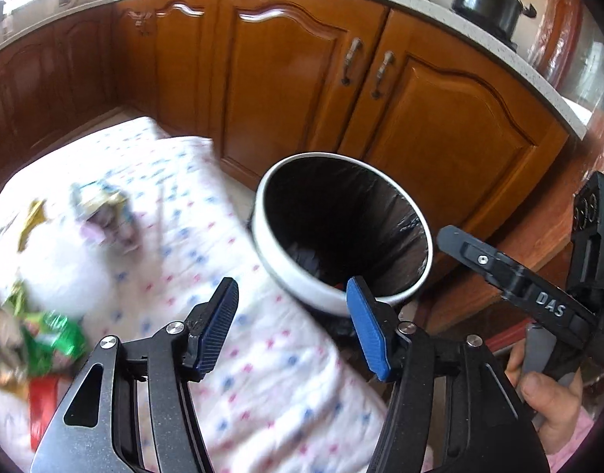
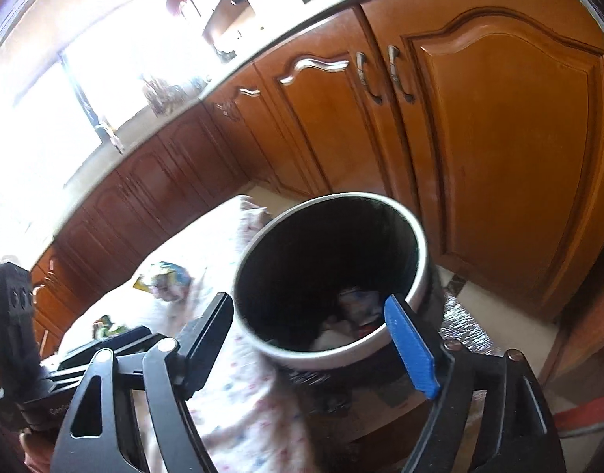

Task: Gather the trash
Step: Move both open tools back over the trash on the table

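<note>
With some trash already in the bin (image 2: 329, 276), collecting is partly done.
Both the left gripper (image 1: 294, 327) and right gripper (image 2: 314, 339) stand apart, empty; wrappers (image 1: 45, 339) remain at nine o'clock on the table (image 1: 262, 374).

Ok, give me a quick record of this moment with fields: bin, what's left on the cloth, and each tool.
bin: white-rimmed trash bin with a black liner, beside the patterned cloth, some trash inside
leftover trash: green wrapper and crumpled wrappers on the cloth
left tool: open, nothing between its fingers
right tool: open, empty, in front of the bin
</note>
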Motion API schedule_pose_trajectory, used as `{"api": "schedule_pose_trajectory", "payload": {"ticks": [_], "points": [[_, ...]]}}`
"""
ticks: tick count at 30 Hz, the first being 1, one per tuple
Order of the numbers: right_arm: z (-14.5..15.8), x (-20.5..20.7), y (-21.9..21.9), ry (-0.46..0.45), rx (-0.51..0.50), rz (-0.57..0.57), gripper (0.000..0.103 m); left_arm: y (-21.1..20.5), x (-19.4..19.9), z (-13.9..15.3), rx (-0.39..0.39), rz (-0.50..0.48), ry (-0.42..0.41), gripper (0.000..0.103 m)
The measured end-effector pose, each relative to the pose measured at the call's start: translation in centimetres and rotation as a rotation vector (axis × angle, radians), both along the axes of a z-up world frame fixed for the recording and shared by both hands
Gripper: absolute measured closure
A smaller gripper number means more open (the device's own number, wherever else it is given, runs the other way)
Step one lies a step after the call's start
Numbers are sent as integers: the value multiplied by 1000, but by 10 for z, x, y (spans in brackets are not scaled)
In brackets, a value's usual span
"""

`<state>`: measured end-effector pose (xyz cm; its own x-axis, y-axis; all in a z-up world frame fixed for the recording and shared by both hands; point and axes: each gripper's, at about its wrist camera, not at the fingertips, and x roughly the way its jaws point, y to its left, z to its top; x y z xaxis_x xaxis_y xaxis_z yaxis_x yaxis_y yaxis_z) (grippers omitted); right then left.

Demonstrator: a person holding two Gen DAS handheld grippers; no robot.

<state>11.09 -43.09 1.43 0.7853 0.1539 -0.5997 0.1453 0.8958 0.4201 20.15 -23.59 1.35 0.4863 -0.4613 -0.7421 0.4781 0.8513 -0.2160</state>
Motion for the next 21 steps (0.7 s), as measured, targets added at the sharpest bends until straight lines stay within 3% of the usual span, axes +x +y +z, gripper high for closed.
{"api": "schedule_pose_trajectory", "payload": {"ticks": [8,21], "points": [[6,-26,48,-46,4,67,20,62,-34,6,-9,73,-39,42],[-23,-44,110,1,34,187,19,162,-65,-11,-23,224,-13,42]]}}
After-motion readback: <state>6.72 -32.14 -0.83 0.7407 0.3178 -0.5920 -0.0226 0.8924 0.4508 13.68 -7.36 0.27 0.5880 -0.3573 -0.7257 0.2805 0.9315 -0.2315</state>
